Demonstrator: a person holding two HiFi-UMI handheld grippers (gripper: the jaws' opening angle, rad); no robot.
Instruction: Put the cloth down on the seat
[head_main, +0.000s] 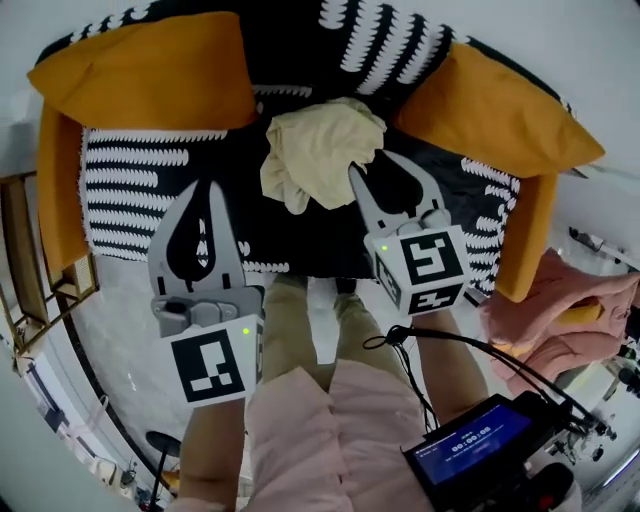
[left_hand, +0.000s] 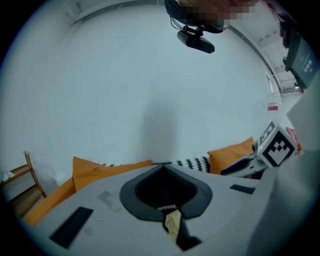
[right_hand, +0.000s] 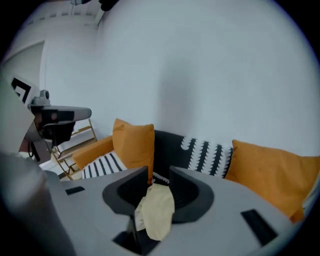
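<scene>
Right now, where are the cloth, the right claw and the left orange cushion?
cloth (head_main: 322, 145): head view, middle of the crumpled heap.
right claw (head_main: 369, 161): head view, midway between its fingertips.
left orange cushion (head_main: 150, 75): head view, centre of its face.

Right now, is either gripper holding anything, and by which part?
The right gripper pinches the pale yellow cloth by a near-edge fold; the left gripper is shut.

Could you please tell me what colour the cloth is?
The cloth is a plain pale yellow, with no pattern. It shows best in the head view.
</scene>
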